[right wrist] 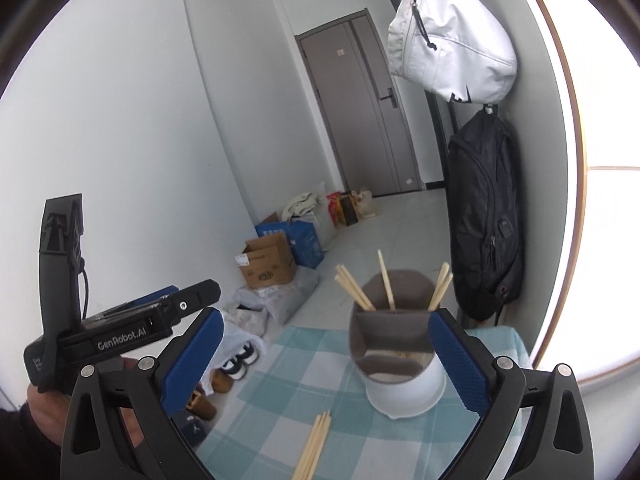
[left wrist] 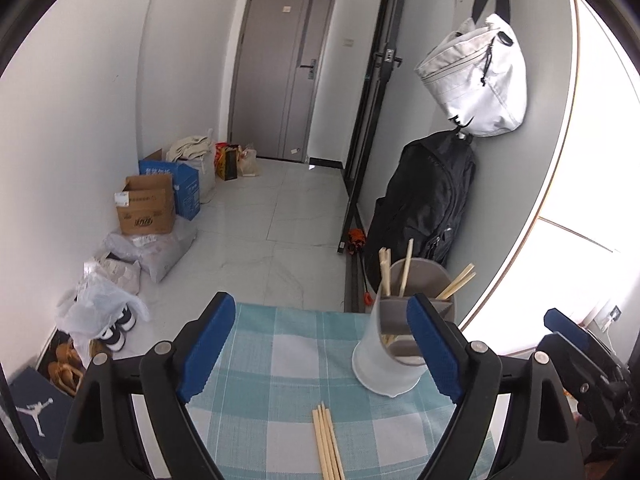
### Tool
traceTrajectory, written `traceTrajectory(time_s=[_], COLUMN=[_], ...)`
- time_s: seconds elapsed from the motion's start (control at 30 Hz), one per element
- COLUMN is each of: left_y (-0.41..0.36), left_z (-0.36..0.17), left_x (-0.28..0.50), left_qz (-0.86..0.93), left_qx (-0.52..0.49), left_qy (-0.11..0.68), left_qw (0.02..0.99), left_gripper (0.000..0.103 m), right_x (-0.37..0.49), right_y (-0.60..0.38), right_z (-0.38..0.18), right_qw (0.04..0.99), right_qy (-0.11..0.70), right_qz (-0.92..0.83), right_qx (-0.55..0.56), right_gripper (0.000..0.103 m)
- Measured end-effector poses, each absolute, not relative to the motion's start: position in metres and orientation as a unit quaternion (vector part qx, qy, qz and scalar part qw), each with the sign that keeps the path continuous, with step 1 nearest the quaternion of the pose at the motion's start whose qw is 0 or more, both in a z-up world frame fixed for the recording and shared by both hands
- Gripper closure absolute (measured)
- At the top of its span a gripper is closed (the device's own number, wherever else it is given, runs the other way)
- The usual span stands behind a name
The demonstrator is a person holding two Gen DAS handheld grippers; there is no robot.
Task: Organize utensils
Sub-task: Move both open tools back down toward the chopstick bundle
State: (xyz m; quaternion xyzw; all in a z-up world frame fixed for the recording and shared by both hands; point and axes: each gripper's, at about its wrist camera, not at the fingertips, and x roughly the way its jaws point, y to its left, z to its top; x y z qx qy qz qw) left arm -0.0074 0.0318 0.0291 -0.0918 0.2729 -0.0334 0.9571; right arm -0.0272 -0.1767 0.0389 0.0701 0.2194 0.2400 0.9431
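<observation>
Nearest of all, a small bundle of wooden chopsticks (left wrist: 328, 440) lay flat on the checked worktop (left wrist: 280, 360), tips pointing away, dead centre between the spread blue pads of the left gripper (left wrist: 320, 354). That gripper stood released, nothing between its pads. The right gripper (right wrist: 326, 360) was released as wide, also empty, with the same bundle lying low in its view.

A little farther and to the right stood the utensil holder (left wrist: 394, 344), a white cup with a grey divided insert, and several chopsticks (right wrist: 386, 280) already leaned upright in it. It sat just beside the inner pad of each gripper, not pinched by either.

Those loose sticks looked light, stiff and smooth; they would likely roll or scissor apart if squeezed off-centre. My call: take them near the middle of their length, across the whole bundle, so none slipped free.

Beyond the worktop edge lay the tiled floor (left wrist: 256, 216).
</observation>
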Motion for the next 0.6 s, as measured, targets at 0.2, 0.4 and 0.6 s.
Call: traceTrajectory(time_s=[0.2,0.4,0.6], left_y=[0.032,0.044,0.064], left_z=[-0.003,-0.033,-0.055], left_x=[-0.013,-0.017,-0.012], left_qz=[-0.015,0.006,0.011], left_qx=[-0.077,-0.088,-0.119], left_qy=[0.28,0.286,0.323], left_qw=[0.957,0.954,0.939], left_gripper=[0.019,0.019,0.019], right_x=[-0.036,-0.024,-0.006], right_y=[-0.163,-0.156,-0.136], right_z=[0.005,-0.029,-0.062], right_qw=[0.94,0.925,0.897], right_qy=[0.248,0.31,0.377], right_qz=[0.232,0.22,0.23], right_qx=[0.032,0.023,-0.003], right_gripper=[0.0,0.0,0.014])
